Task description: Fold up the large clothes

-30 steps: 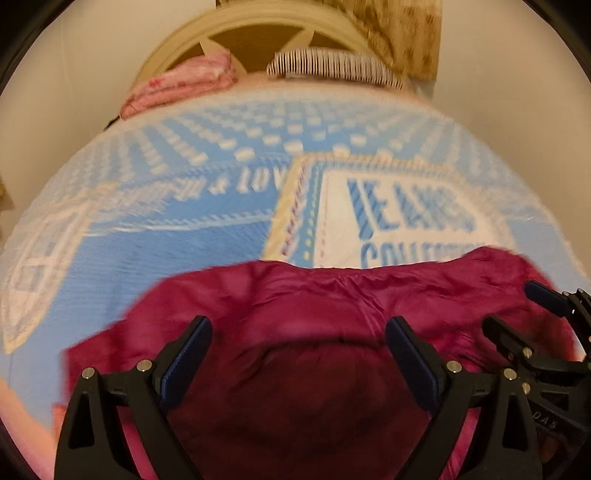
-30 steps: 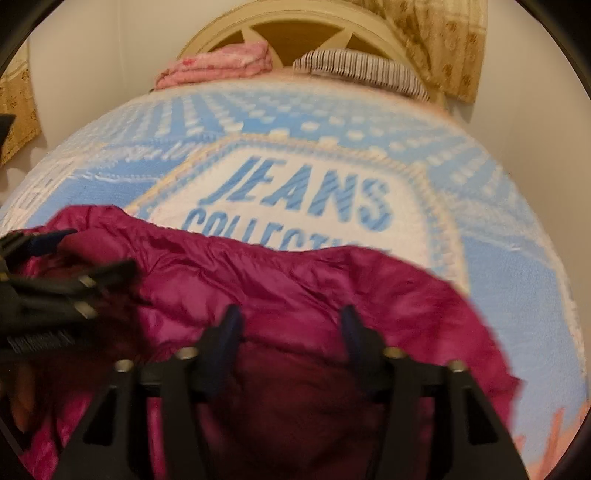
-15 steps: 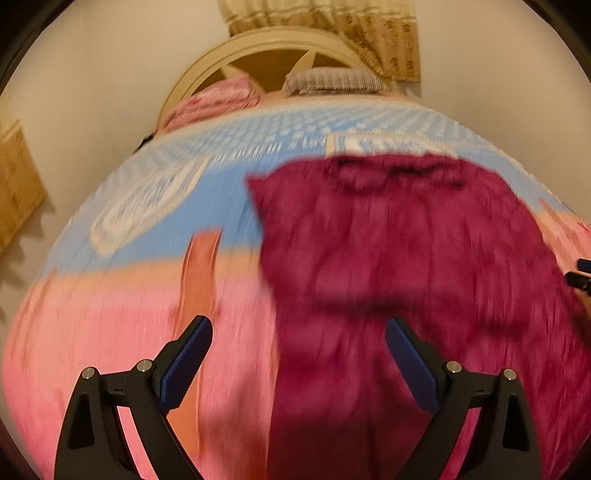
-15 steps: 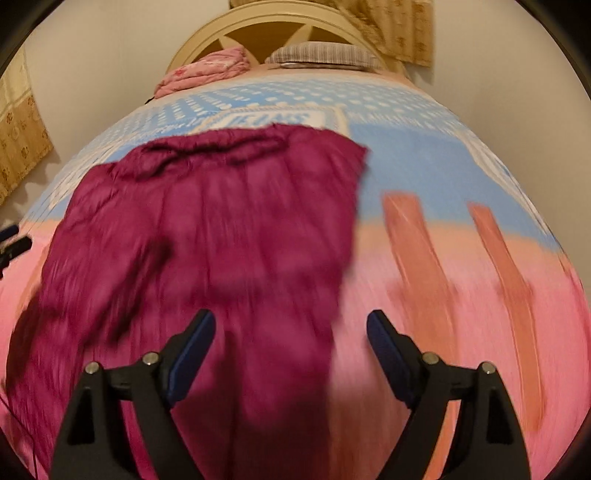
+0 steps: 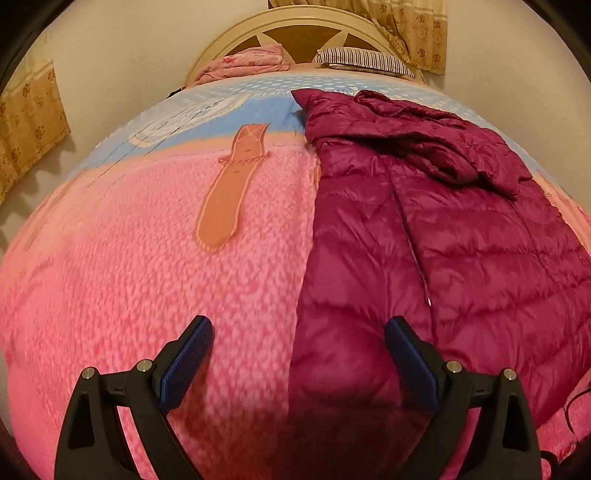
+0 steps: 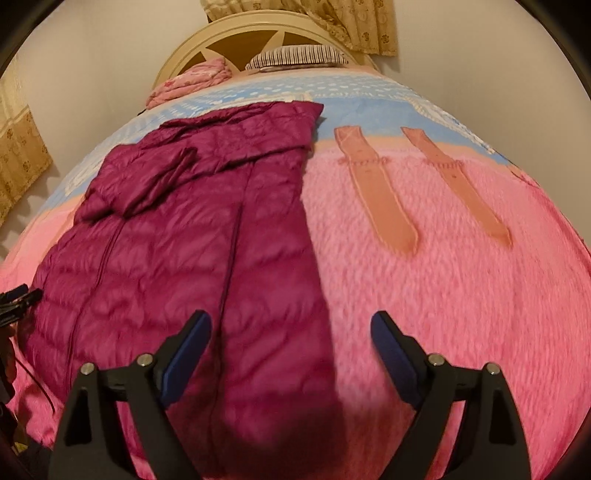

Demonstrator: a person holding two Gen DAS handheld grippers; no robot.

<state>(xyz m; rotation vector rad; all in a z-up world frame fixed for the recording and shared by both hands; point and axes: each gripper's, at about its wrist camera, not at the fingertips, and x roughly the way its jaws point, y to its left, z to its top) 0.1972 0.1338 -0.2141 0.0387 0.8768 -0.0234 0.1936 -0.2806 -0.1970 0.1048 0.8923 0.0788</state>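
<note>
A home bedroom: wide bed under a pink and blue blanket, rounded cream headboard, striped pillow, folded pink bedding beside it, patterned beige curtains against plain walls.

Pink blanket, striped pillow, headboard
</note>
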